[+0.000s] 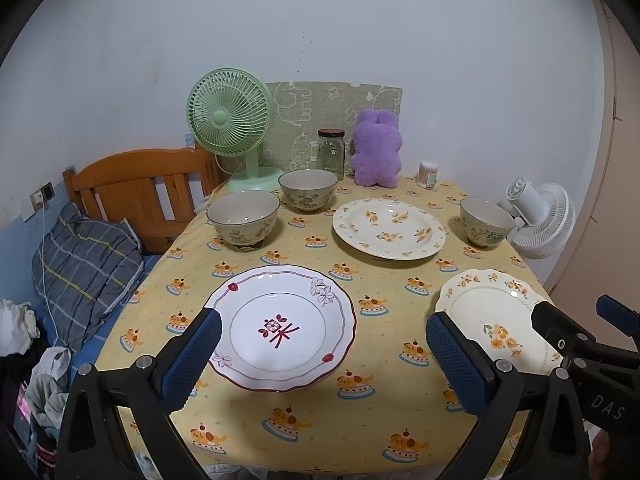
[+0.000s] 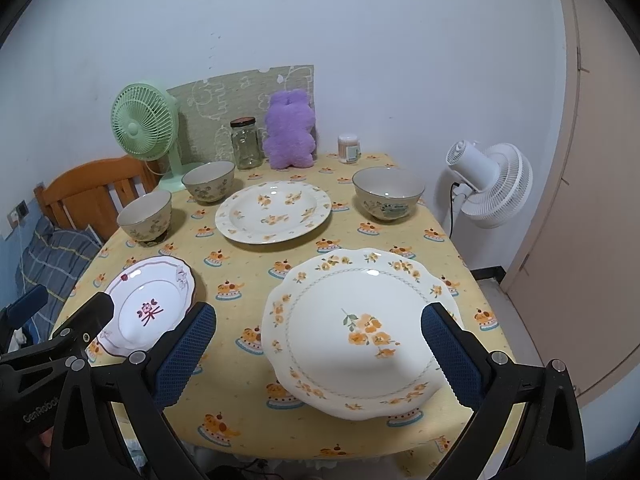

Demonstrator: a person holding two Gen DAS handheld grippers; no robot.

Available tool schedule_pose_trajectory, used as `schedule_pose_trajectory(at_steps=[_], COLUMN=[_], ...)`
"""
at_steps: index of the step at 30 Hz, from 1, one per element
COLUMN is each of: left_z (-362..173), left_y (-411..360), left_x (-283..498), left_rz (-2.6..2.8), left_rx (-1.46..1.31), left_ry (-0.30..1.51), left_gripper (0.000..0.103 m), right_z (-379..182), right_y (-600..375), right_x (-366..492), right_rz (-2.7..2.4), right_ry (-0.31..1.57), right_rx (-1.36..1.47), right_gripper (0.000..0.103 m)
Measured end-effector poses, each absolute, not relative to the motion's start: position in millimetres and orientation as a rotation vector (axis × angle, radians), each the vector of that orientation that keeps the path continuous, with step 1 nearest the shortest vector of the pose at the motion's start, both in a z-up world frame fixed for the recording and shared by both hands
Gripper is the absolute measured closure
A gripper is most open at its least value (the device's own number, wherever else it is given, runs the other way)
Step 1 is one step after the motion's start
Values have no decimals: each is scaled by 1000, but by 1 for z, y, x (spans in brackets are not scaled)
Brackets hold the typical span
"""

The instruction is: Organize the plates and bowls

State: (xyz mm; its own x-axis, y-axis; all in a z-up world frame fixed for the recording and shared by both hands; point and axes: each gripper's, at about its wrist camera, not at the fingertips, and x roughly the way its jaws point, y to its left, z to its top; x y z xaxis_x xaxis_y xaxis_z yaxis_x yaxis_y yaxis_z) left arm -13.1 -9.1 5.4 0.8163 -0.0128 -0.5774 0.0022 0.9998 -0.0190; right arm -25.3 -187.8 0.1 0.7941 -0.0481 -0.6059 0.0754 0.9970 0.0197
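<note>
1. Nearest the near edge of the table: a white scalloped ceramic plate with a red rim and red flower motif (image 1: 281, 327) toward the near left corner, and a cream scalloped ceramic plate with orange flowers (image 2: 362, 332) toward the near right corner.
2. Left gripper (image 1: 322, 354) hovers over the red-rimmed plate, fingers wide, holding nothing. Right gripper (image 2: 318, 354) hovers likewise over the cream plate, empty.
3. Further back: a round cream plate with orange blossoms (image 1: 389, 228) at centre; three beige floral ceramic bowls, two (image 1: 243, 213) (image 1: 308, 189) toward the far left corner, one (image 1: 486, 221) at the right edge.
4. Handling judgement: glazed, stiff, slippery, breakable, moderately heavy. Pinch plates and bowls by the rim.
5. Surface: soft yellow printed tablecloth (image 1: 360, 412).
6. Room: pale wall, wooden bed alongside.
</note>
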Motion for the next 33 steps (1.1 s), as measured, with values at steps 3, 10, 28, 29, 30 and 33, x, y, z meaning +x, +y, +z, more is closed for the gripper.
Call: schedule_pose_trajectory(at_steps=[3, 10, 28, 29, 30, 33], left_z=[5, 4, 4, 4, 4, 4], left_y=[-10, -10, -10, -10, -11, -10], left_x=[-13, -13, -14, -14, -14, -14], left_rz=[-8, -9, -10, -9, -9, -9], left_rx=[-19, -19, -21, -21, -21, -22], left_ry=[617, 616, 619, 618, 618, 620], left_gripper=[0, 0, 1, 1, 1, 1], right_z=[1, 1, 1, 1, 1, 1], right_y=[-188, -188, -188, -188, -188, -188], right_x=[-24, -25, -25, -26, -26, -26], right_rz=[-67, -68, -67, -67, -67, -67], right_ry=[649, 649, 646, 646, 646, 647], right_rx=[42, 44, 38, 36, 36, 33], right_gripper=[0, 0, 0, 0, 0, 0])
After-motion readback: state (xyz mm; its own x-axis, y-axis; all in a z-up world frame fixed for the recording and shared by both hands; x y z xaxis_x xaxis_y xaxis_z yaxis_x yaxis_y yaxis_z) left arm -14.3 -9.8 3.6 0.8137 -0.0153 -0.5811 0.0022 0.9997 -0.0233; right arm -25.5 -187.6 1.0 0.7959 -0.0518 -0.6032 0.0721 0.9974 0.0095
